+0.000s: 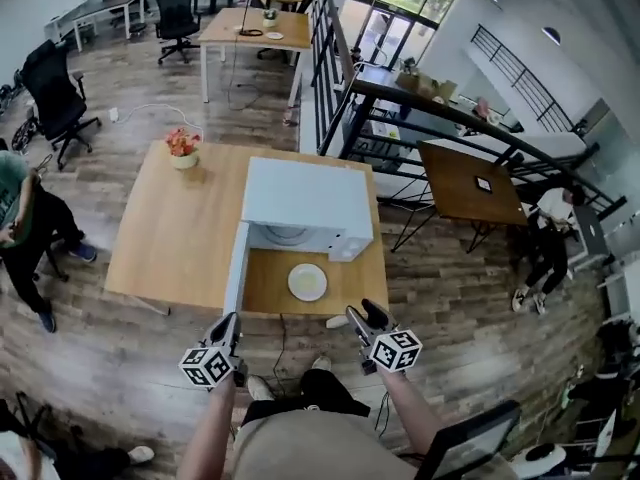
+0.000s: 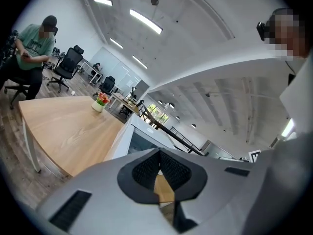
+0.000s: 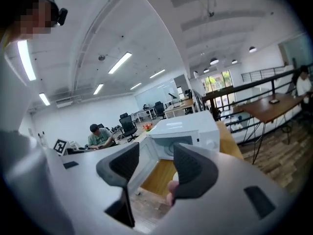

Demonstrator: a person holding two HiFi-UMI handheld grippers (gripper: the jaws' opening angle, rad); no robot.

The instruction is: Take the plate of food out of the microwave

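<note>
A white plate (image 1: 307, 282) with pale food lies on the wooden table (image 1: 170, 238), just in front of the white microwave (image 1: 305, 203). The microwave's door (image 1: 236, 268) hangs open to the left, and its cavity shows a bare turntable. Both grippers are held near the person's body, short of the table's front edge. My left gripper (image 1: 228, 326) is shut with its pads meeting and nothing between them (image 2: 159, 155). My right gripper (image 1: 362, 316) stands open, pointing toward the microwave (image 3: 183, 131), with a gap between its pads and nothing in it (image 3: 156, 163).
A small pot of flowers (image 1: 183, 148) stands at the table's far left corner. A person (image 1: 20, 218) stands left of the table. A black stair railing (image 1: 340, 78) runs behind the microwave, and office chairs and desks stand farther back.
</note>
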